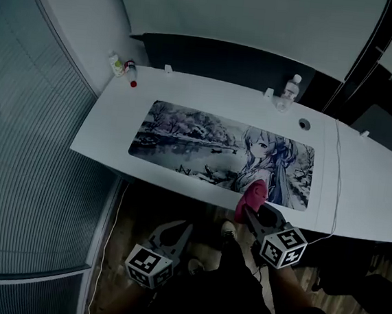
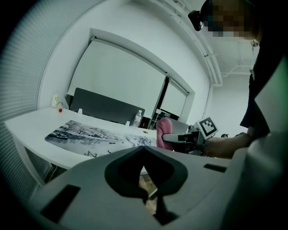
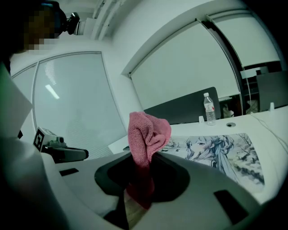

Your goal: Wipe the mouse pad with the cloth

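Observation:
The long mouse pad [image 1: 204, 143] with a grey anime print lies flat on the white desk [image 1: 109, 127]. It also shows in the left gripper view as the mouse pad [image 2: 90, 134] and in the right gripper view as the mouse pad [image 3: 220, 150]. My right gripper [image 1: 250, 205] is shut on a bunched pink cloth [image 1: 255, 191], held at the pad's near right edge. From the right gripper [image 3: 144, 157] the cloth [image 3: 146, 132] sticks up. My left gripper [image 1: 174, 230] hangs below the desk's front edge, apart from the pad. The left gripper [image 2: 145, 147] is shut and holds nothing.
A water bottle [image 1: 292, 88] stands at the desk's back edge near a round cable hole [image 1: 304, 124]. Small bottles [image 1: 118, 65] sit at the back left corner. A white cable [image 1: 336, 180] runs over the desk to the right of the pad. A dark partition [image 1: 219, 58] stands behind.

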The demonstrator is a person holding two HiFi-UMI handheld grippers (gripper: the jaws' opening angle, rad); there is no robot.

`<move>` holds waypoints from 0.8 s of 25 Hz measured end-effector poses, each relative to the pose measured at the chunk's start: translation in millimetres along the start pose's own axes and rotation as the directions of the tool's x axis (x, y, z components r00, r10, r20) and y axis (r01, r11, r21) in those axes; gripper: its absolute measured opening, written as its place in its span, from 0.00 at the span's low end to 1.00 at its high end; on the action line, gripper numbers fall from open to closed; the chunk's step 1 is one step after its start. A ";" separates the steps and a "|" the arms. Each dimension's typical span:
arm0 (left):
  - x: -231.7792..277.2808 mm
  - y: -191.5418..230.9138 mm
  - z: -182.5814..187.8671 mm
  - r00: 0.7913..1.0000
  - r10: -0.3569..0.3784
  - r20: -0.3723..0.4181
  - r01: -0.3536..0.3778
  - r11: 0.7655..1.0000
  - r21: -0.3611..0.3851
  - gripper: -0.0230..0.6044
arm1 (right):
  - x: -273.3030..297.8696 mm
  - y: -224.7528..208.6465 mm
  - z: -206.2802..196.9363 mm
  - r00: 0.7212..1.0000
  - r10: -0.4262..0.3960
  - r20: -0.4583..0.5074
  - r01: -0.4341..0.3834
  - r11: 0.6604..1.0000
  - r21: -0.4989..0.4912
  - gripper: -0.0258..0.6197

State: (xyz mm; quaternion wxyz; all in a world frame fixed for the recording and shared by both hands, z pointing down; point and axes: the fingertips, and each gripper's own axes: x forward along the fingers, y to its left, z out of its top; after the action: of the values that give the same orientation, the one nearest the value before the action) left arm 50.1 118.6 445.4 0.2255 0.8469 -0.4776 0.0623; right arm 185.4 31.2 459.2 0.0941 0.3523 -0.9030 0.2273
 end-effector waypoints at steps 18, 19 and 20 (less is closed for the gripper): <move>-77.7 -56.5 -42.4 0.995 -0.101 0.002 0.101 0.995 0.000 0.05 | -72.2 127.1 -62.5 0.998 0.050 0.033 -0.052 0.994 0.091 0.21; -79.9 -59.5 -41.8 0.994 -0.105 0.006 0.105 0.995 -0.004 0.05 | -74.6 130.7 -63.2 0.998 0.054 0.029 -0.057 0.994 0.092 0.21; -81.7 -62.9 -41.3 0.994 -0.110 0.010 0.110 0.994 -0.006 0.05 | -77.3 134.3 -63.4 0.998 0.057 0.026 -0.059 0.995 0.085 0.21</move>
State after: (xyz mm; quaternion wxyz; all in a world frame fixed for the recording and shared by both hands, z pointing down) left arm 63.5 228.5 435.6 0.2290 0.8714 -0.4316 0.0442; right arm 151.6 194.4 443.2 0.0615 0.3321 -0.9034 0.2643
